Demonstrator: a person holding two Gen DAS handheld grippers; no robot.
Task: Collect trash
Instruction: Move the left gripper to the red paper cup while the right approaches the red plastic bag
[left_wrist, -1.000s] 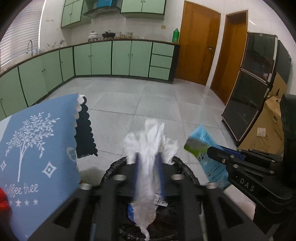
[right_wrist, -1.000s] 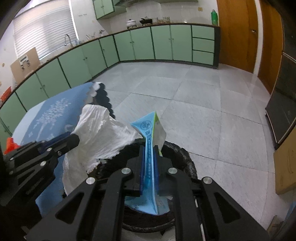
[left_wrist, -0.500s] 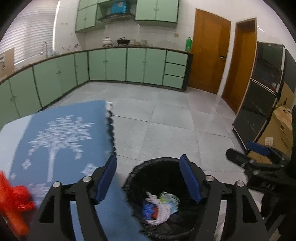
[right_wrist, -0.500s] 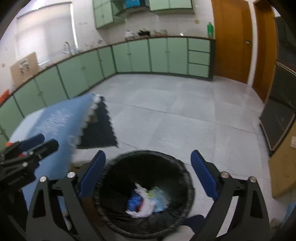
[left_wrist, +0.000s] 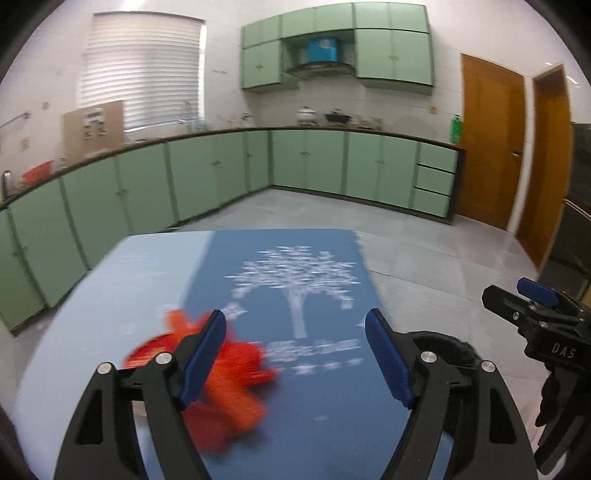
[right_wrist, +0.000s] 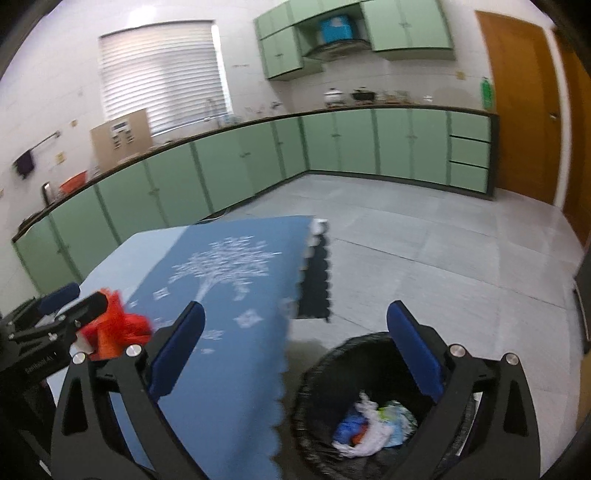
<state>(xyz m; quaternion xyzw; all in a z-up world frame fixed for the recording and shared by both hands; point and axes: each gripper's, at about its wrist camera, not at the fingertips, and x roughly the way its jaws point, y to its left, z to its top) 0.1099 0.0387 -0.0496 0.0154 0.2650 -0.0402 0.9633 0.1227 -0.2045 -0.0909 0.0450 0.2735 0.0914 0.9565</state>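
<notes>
On the worktop (left_wrist: 110, 280), left of the black bin (right_wrist: 321, 384), lies a crumpled red wrapper (left_wrist: 229, 387), blurred. The left gripper (left_wrist: 295, 354) has just been opening and hangs released just over it, nothing between its jaws; closing off-centre could shove it off the blue cloth (right_wrist: 236, 295). The right gripper (right_wrist: 291, 354), also just opened and empty, hovers over the bin, where the collected trash (right_wrist: 369, 428) lies; swinging left, it could hit the other gripper.

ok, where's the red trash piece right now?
The red trash lies on the blue tablecloth, at the table's left side. In the left wrist view it is partly behind the left gripper's left finger; the trash bin stands right of the table.
</notes>
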